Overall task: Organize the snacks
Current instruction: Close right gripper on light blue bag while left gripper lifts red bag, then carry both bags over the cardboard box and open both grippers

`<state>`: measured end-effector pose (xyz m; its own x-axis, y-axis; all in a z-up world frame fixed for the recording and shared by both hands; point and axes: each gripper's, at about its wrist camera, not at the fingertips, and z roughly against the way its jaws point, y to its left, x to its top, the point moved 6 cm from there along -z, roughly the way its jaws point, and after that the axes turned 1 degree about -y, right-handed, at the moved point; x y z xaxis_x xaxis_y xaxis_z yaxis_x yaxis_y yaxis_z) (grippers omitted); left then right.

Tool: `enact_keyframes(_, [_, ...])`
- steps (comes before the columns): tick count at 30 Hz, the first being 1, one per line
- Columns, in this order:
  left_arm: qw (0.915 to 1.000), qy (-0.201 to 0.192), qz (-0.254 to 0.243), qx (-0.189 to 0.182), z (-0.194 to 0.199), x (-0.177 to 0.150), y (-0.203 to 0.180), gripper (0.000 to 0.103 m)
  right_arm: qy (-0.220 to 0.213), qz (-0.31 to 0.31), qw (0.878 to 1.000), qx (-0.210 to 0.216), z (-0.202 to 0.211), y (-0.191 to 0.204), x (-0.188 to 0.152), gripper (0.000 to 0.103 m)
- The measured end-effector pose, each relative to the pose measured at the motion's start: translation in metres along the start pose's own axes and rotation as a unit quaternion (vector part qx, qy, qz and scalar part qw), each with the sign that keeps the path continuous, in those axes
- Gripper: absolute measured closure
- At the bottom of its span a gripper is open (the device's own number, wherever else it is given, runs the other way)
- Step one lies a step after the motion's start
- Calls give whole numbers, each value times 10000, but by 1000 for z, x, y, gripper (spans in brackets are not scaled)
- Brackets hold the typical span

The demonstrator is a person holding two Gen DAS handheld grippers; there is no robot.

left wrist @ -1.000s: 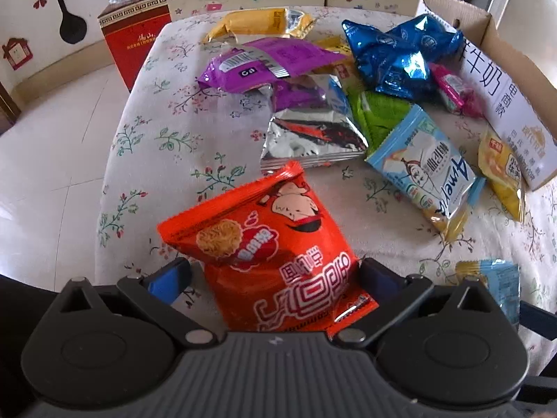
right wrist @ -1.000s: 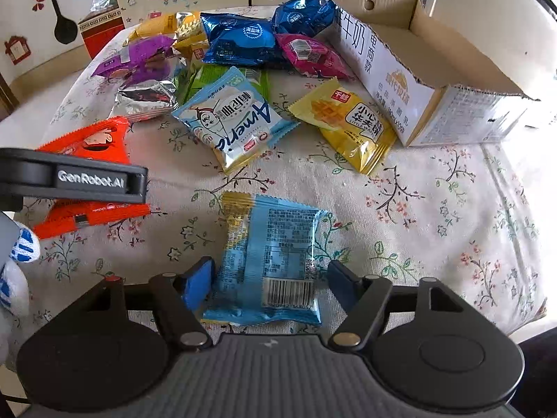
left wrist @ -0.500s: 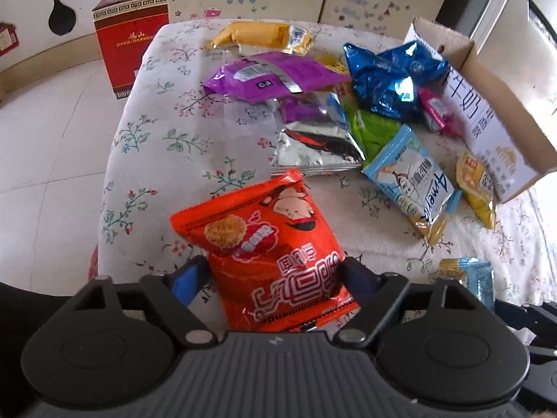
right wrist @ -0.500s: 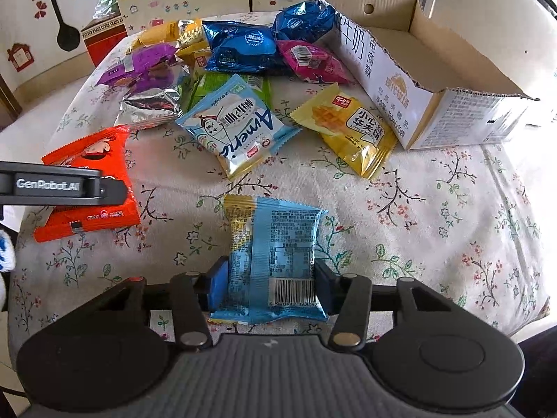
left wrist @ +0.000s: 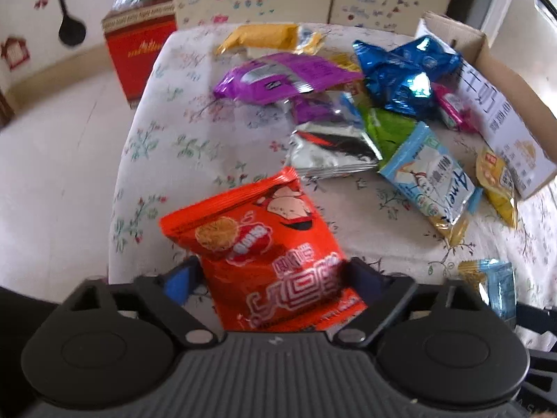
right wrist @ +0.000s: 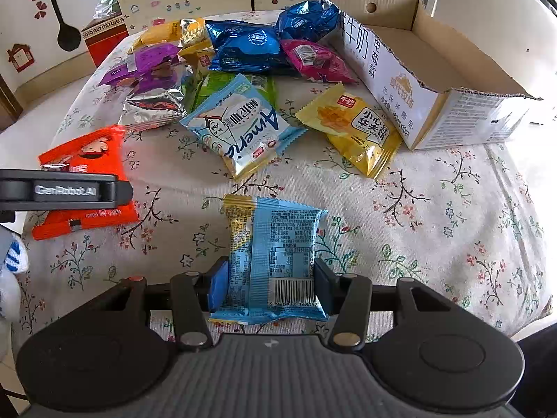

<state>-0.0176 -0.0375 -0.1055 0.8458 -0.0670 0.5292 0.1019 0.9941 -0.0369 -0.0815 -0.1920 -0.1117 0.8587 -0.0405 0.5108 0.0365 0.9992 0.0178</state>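
Note:
My left gripper (left wrist: 269,277) is shut on a red snack packet (left wrist: 261,254) and holds it above the table's near left corner; the packet (right wrist: 83,177) and that gripper also show at the left of the right wrist view. My right gripper (right wrist: 269,284) is shut on a light blue packet (right wrist: 273,257), barcode side up, over the front of the table; this packet (left wrist: 494,285) shows at the right in the left wrist view. An open cardboard box (right wrist: 410,69) lies at the back right.
Several loose packets lie on the floral tablecloth (right wrist: 435,209): a blue-and-white one (right wrist: 240,129), a yellow one (right wrist: 355,132), silver (right wrist: 153,108), purple (right wrist: 139,66), dark blue (right wrist: 247,48), pink (right wrist: 313,61). A red box (left wrist: 139,48) stands on the floor beyond the table.
Both grippers closed on their packets. The left lifted the red packet up and back from the table; the right squeezed the blue packet and raised it slightly.

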Motion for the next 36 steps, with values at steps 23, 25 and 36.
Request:
enact_keyframes(23, [9929,-730,111,-931,47,15,2,35,-435,-378,9977,370,27,-11,18,46])
enact_keyframes(25, [9926,-777,76,-930,50,16,0,35,-521,-386,9971,394,32,-12,23,46])
enact_keyframes(36, [9873,-1067,-54,-1179,70,33,-27,35,-1051,-494,9914,602,61,-34,58,46])
